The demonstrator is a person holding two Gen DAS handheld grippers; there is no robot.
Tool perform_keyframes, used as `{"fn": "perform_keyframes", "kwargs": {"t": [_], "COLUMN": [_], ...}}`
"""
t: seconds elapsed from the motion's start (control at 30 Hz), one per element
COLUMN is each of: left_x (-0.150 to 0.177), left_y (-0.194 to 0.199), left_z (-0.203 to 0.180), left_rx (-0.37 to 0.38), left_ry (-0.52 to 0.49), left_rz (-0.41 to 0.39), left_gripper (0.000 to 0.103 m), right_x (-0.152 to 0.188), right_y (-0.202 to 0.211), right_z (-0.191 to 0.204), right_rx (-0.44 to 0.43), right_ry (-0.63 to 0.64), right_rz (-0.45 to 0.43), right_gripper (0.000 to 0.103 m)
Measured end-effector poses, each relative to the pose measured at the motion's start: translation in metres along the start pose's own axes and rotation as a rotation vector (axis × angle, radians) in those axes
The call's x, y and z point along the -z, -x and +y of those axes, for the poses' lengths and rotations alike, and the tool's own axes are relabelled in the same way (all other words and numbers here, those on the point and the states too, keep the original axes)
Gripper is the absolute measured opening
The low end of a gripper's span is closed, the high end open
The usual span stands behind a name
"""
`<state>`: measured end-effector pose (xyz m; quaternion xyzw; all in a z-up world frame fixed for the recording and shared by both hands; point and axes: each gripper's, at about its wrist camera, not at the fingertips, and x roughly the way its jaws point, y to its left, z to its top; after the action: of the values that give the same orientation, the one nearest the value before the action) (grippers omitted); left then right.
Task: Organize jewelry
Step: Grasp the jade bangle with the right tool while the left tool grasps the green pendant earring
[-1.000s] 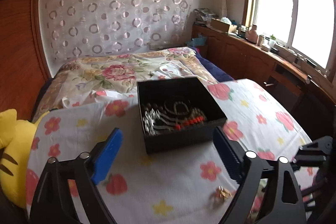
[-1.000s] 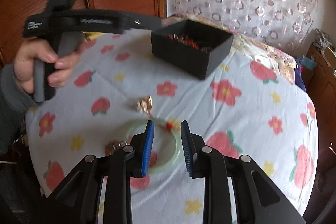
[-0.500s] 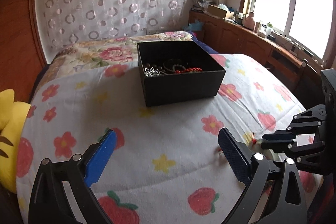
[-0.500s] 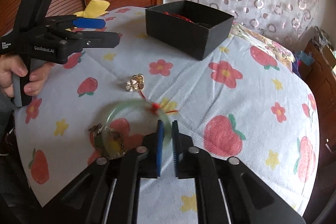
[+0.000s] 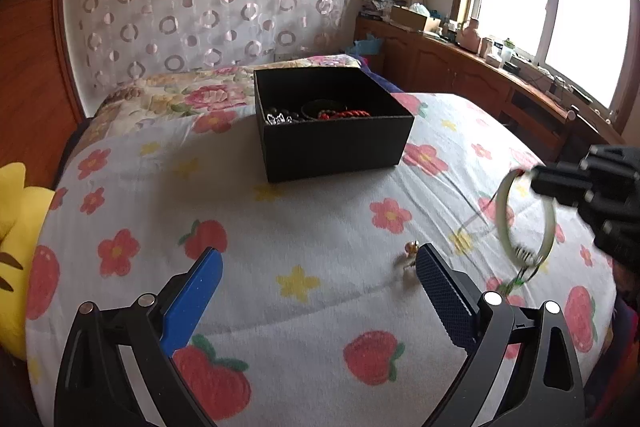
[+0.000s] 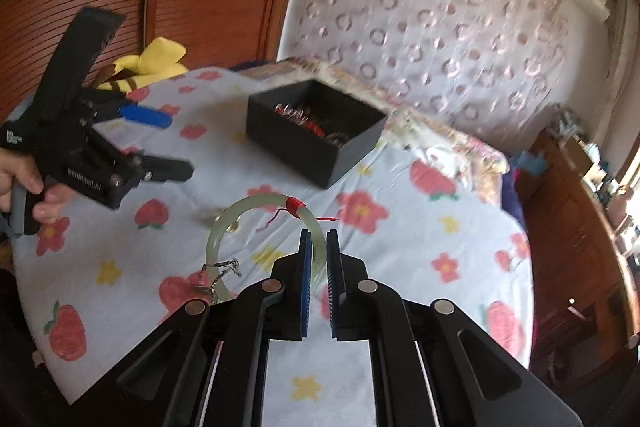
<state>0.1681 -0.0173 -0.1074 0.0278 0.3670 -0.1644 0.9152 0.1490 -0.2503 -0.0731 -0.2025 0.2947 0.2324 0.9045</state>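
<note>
The pale green bangle [image 6: 256, 227], with a red thread knot on its rim and a small metal chain snagged at its lower edge, hangs clear of the flowered sheet [image 6: 420, 247], pinched on its rim by the right gripper [image 6: 316, 247], whose fingers [image 6: 306, 259] have just closed and now clamp it firmly. The step in hand is the carry of this bangle to the black box [image 6: 316, 143], which sits at about twelve o'clock from the bangle in the right wrist view and already holds red beads and dark bracelets. The next move seems to call for a lift high enough to clear the box's near wall, then a release over the open top; the dangling chain could catch on that wall. The left gripper [image 5: 316, 291] hovers low over the sheet with its fingers spread wide and nothing between them; a small gold piece [image 5: 410, 253] lies just beside its right finger, at about one o'clock. Between bangle and box the sheet is bare, so the path is open. The left gripper stands at nine o'clock of the bangle, apart from it. A yellow plush toy [image 5: 16, 227] lies at the bed's far left edge
</note>
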Motion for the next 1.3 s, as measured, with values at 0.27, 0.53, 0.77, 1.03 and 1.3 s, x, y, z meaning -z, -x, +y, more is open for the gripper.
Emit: {"fn": "perform_keyframes", "kwargs": {"t": [0.27,0.53,0.77,1.03,1.3], "left_x": [0.007,0.016,0.022,0.025,0.021], "left_y": [0.004,0.008,0.004,-0.007,-0.022], "left_z": [-0.011,-0.043,-0.079,-0.112,-0.131], "left_rx": [0.029,0.08,0.149,0.217,0.244], "left_ry": [-0.007,-0.057,-0.103,-0.137,-0.147], "left_rz": [0.033,0.055,0.081,0.12,0.155], "left_gripper": [0.094,0.093,0.073,0.043,0.012], "right_x": [0.001,0.014,0.032,0.052,0.065], "right_y": [-0.002,-0.001,0.006,0.01,0.008], "right_z": [-0.007,-0.026,-0.035,-0.043,-0.05], "right_rx": [0.095,0.123,0.103,0.084,0.074], "right_ry": [0.032,-0.013,-0.067,-0.132,-0.175], "right_rz": [0.012,0.03,0.038,0.047,0.061], "right_gripper": [0.008,0.008,0.008,0.008,0.009]}}
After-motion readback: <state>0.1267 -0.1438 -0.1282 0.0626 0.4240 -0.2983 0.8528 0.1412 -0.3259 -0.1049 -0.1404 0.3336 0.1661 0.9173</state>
